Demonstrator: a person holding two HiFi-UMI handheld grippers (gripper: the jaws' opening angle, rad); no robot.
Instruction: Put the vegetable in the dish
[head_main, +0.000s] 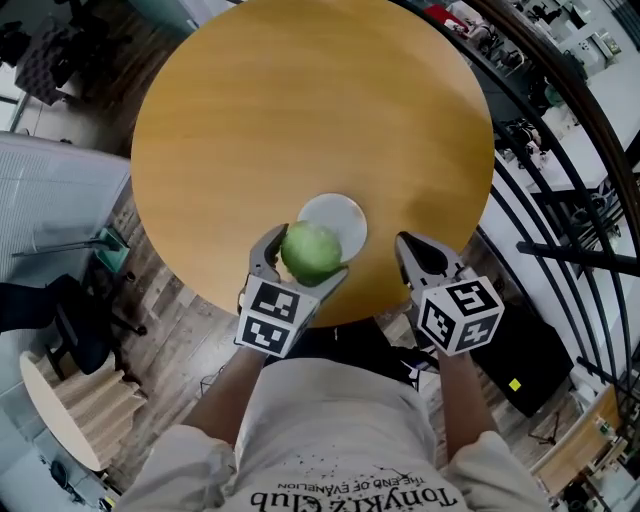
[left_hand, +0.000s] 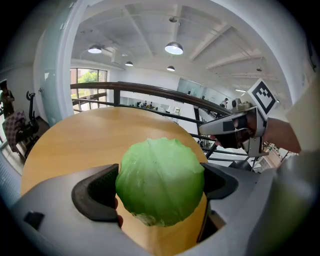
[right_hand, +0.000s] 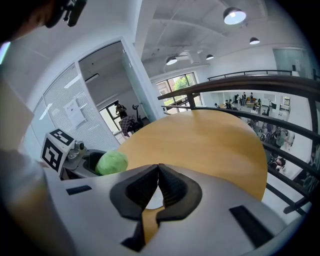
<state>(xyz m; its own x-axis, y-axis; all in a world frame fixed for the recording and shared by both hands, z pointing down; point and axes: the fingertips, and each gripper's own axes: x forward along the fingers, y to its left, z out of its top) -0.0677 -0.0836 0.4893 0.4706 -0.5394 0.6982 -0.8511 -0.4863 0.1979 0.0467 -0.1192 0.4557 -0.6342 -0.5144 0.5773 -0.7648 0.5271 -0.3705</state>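
Note:
A round green cabbage (head_main: 311, 250) sits between the jaws of my left gripper (head_main: 303, 262), which is shut on it above the near edge of the round wooden table (head_main: 300, 120). In the left gripper view the cabbage (left_hand: 161, 181) fills the space between both pads. A small white dish (head_main: 341, 217) lies on the table just beyond the cabbage, partly hidden by it. My right gripper (head_main: 412, 249) hovers to the right of the dish, its jaws shut with nothing held; the right gripper view shows its tips (right_hand: 158, 175) touching and the cabbage (right_hand: 111, 162) to the left.
A dark curved railing (head_main: 560, 130) runs along the table's right side. Below the table's left edge lie a wooden floor (head_main: 170, 310), a dark chair (head_main: 70, 320) and a small round stool (head_main: 70, 400). The person's torso (head_main: 340, 430) fills the bottom.

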